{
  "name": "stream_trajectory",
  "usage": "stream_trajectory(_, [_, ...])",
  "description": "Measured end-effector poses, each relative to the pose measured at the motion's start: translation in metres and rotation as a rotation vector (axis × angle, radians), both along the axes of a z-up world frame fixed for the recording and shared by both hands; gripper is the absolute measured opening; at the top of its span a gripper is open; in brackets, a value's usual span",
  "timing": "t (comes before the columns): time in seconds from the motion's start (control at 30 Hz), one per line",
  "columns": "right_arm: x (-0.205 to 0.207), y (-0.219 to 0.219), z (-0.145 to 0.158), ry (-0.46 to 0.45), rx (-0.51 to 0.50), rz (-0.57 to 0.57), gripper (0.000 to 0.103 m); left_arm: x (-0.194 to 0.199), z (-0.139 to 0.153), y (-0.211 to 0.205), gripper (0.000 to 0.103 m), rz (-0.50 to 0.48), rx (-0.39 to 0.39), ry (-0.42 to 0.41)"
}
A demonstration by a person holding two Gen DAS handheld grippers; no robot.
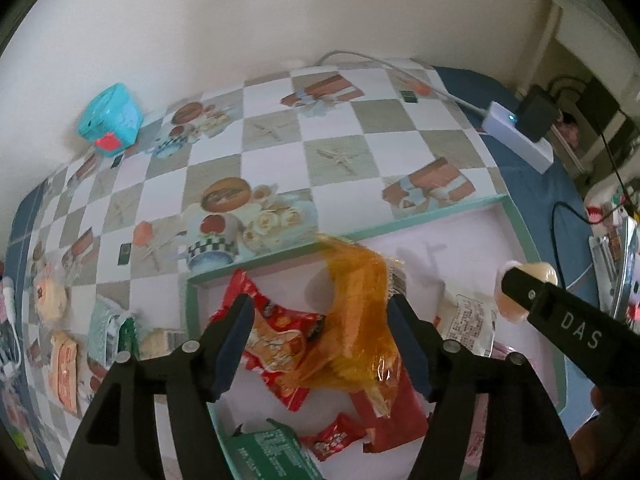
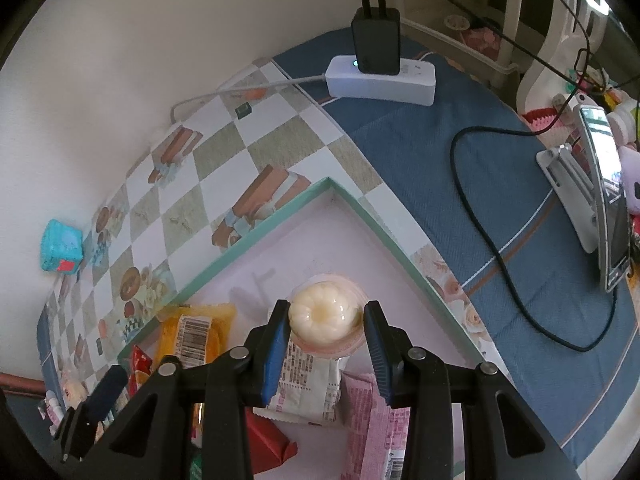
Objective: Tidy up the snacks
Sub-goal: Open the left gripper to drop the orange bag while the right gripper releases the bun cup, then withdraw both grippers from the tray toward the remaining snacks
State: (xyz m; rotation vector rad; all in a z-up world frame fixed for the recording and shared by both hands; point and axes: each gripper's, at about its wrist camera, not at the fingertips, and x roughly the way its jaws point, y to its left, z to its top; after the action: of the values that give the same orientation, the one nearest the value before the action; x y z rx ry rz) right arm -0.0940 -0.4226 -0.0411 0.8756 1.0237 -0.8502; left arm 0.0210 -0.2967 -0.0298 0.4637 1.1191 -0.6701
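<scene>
A shallow box with a teal rim (image 1: pixel 400 220) (image 2: pixel 280 216) holds several snack packets. My left gripper (image 1: pixel 320 320) hangs over it, open. A clear orange packet (image 1: pixel 356 312) sits between its jaws, leaning toward the right pad, on top of a red packet (image 1: pixel 276 340); the left pad stands apart from it. My right gripper (image 2: pixel 326 320) is shut on a pale jelly cup (image 2: pixel 324 316), held over the box's far right part above a white packet (image 2: pixel 304 384). The jelly cup (image 1: pixel 540 274) also shows at the right of the left wrist view.
More snacks (image 1: pixel 52 296) lie on the checked cloth left of the box. A teal cube (image 1: pixel 110 120) stands by the wall. On the blue cloth to the right are a white power strip (image 2: pixel 380 80) with a black charger, a black cable (image 2: pixel 480 232) and a phone on a stand (image 2: pixel 600 184).
</scene>
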Motion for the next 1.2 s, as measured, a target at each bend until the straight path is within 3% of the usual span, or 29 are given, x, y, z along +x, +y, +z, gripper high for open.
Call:
stream_trajectory(0.07, [-0.002, 0.0, 0.0, 0.0, 0.007, -0.005, 0.041, 0.004, 0.003, 0.006, 0.072, 0.027, -0.003, 0.011])
stream_trajectory(0.13, [-0.004, 0.001, 0.001, 0.002, 0.008, -0.01, 0.041, 0.007, 0.005, 0.01, 0.082, 0.041, 0.002, 0.014])
stream_trajectory(0.23, [-0.006, 0.003, 0.004, -0.002, 0.007, -0.006, 0.042, 0.01, 0.01, 0.018, 0.082, 0.061, 0.002, 0.013])
stream_trajectory(0.33, [-0.007, 0.006, 0.01, -0.002, -0.006, 0.0, 0.049, 0.012, 0.016, 0.026, 0.082, 0.077, -0.005, 0.02])
stream_trajectory(0.47, [-0.008, 0.011, 0.017, 0.005, -0.023, 0.016, 0.05, 0.016, 0.02, 0.041, 0.082, 0.117, -0.003, 0.029])
stream_trajectory(0.57, [-0.008, 0.018, 0.023, 0.005, -0.031, 0.029, 0.05, 0.021, 0.022, 0.054, 0.092, 0.158, -0.001, 0.027])
stream_trajectory(0.63, [-0.009, 0.023, 0.027, 0.005, -0.038, 0.036, 0.055, 0.025, 0.022, 0.066, 0.092, 0.192, -0.008, 0.034])
stream_trajectory(0.7, [-0.01, 0.028, 0.029, 0.0, -0.046, 0.041, 0.069, 0.028, 0.022, 0.077, 0.092, 0.223, -0.012, 0.042])
stream_trajectory(0.83, [-0.014, 0.04, 0.031, 0.007, -0.058, 0.049, 0.071, 0.033, 0.022, 0.098, 0.096, 0.262, -0.017, 0.044])
stream_trajectory(1.2, [-0.019, 0.078, 0.034, 0.013, -0.098, 0.105, 0.094, 0.041, 0.02, 0.166, 0.097, 0.379, -0.031, 0.061])
